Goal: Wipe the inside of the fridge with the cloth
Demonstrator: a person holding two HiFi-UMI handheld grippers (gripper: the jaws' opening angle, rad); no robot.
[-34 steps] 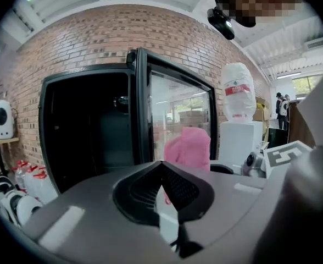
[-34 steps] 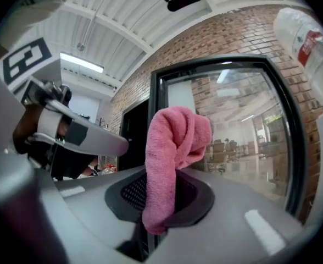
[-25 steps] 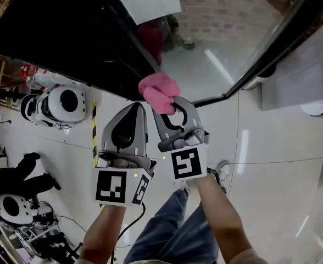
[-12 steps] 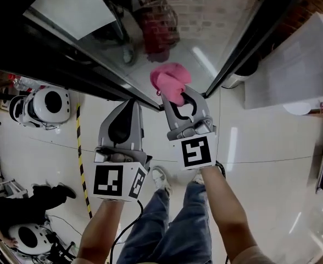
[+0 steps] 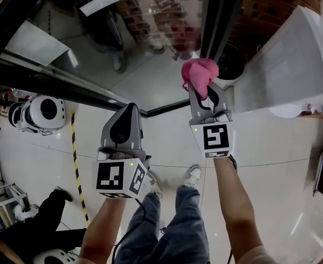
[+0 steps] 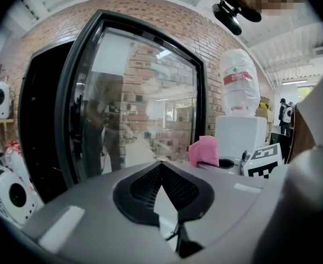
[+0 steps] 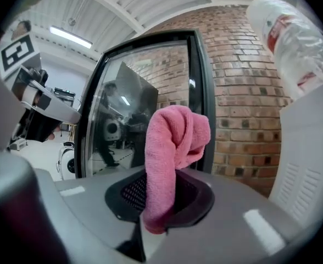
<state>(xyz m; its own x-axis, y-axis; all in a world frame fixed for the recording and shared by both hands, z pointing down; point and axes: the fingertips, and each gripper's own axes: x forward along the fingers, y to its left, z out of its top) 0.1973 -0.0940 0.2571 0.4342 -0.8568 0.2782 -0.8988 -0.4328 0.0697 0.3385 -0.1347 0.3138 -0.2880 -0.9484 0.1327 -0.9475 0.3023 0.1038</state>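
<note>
The fingers of our right gripper (image 5: 201, 95) clench one end of the cloth (image 5: 199, 75), those of our left gripper (image 5: 127, 110) are closed empty, so the fridge door frame (image 5: 219, 21), upper centre, could snag it loose.

place: robotics lab | cues: white robots (image 5: 43, 113), brick wall (image 7: 244, 92), taped glossy floor (image 5: 271, 147)

The cloth (image 5: 199, 75) is pink. The left hand-held gripper (image 5: 127, 111) and the right hand-held gripper (image 5: 204, 95) are grey, black inside the jaws. Their marker cubes (image 5: 117, 176) carry black-and-white square patterns. The fridge door frame (image 5: 219, 15) is black. The brick wall (image 7: 244, 103) is red-brown with pale mortar. The floor tape (image 5: 75, 158) is striped yellow and black.
</note>
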